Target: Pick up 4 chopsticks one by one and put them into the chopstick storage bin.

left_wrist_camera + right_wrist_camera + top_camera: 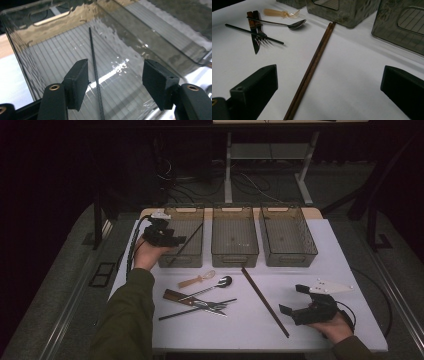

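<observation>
Three clear bins stood in a row along the far edge of the counter (350, 270), and your left hand-held gripper (172, 240) hung over the left bin (192, 260) at the far left corner. Its jaws were spread, and the black chopstick (94, 67) ran between the pads without either pad pressing on it. That stick lay slanted inside the left bin, its upper end leaning toward the bin's far right corner.

You did the release well if you lifted straight up from there: with the pads apart and the stick free, any sideways drag would have risked catching it and tipping it back out. Keeping the jaws spread until they cleared the rim was the safe way.

Your right hand-held gripper (295, 301) rested near the right end of the near edge, jaws wide apart and holding nothing. Just ahead of it lay the brown chopsticks (313, 67), a pair side by side running from the middle bin (234, 254) toward the near edge. I judged that pair the natural next pick; taking both sticks near their middle, with the pads square across them, would have kept them from scissoring.

Left of centre lay the remaining cutlery in a loose pile: a spoon (219, 283), a fork (261, 35), a knife (254, 41), a second black chopstick (197, 310) and a wooden-handled whisk (197, 280).
</observation>
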